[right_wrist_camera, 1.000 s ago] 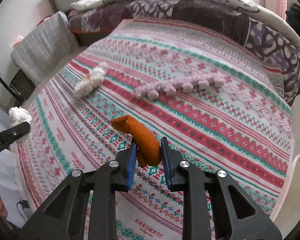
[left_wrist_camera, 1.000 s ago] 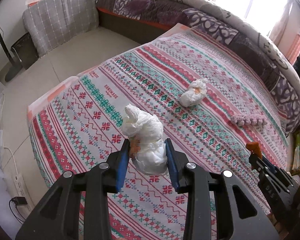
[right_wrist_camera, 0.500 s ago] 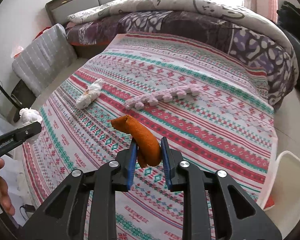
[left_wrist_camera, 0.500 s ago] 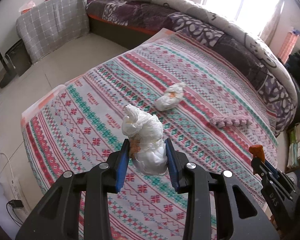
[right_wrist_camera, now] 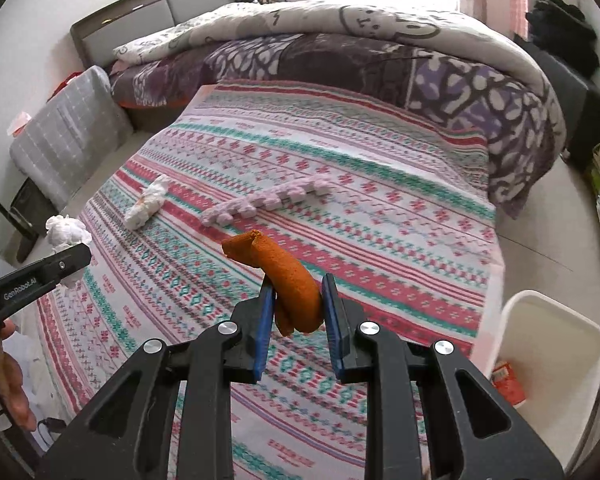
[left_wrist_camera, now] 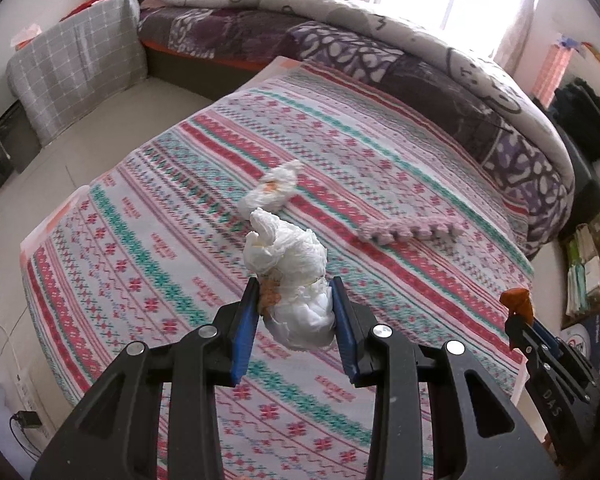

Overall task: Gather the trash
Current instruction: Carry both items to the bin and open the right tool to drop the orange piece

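My left gripper is shut on a crumpled white tissue wad and holds it above the patterned bedspread. My right gripper is shut on an orange peel, also held above the bed; it shows at the right edge of the left wrist view. A second white tissue wad lies on the bedspread, also seen in the right wrist view. A pink toothed foam strip lies beside it. A white bin stands at the bed's right corner.
A rolled purple and grey quilt lines the far side of the bed. A grey checked cushion leans by the wall on the left. Shelves with books stand at the right. A power strip and cable lie on the floor.
Both grippers have pulled back and risen from the bed with their loads still held. The white bin has come into the right wrist view.
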A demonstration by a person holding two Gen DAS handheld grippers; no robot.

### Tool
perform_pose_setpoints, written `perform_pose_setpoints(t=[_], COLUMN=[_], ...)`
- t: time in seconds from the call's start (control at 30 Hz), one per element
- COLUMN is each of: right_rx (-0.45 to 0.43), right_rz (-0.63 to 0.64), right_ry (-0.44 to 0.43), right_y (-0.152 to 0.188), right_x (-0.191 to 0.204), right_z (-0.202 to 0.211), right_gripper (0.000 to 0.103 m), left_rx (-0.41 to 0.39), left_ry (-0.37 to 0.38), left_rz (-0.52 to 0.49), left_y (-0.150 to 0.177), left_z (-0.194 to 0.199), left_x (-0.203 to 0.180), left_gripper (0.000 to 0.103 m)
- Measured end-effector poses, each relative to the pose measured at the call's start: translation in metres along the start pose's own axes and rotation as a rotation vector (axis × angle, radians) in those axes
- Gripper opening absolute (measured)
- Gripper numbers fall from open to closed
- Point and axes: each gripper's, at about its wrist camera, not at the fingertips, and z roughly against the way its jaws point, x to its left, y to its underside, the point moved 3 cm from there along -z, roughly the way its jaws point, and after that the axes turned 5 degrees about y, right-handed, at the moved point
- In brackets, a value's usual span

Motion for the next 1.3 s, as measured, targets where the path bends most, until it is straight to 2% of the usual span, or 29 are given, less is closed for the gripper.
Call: perform_pose_setpoints(t=[0.53,1.0,1.3], right_rx=[0.022,0.093,0.114], right_rz=[-0.102,-0.214,-0.295], right_ry=[0.096,0.213,0.271], right_y=[0.011,0.034,0.051], right_x=[-0.075,-0.152,-0.195], right_z=[0.014,0.022,0.034], right_gripper=[0.023,0.023,0.028], left_rx=[0.023,0.044,0.055], left_ry=[0.051,0.107,0.156], left_rz=[-0.094,-0.182,-0.252], left_y=[0.01,0.027,0.04], left_z=[-0.012,-0.017,-0.016], left_x=[-0.067,-0.127,-0.172], left_gripper=[0.035,0.036,0.036])
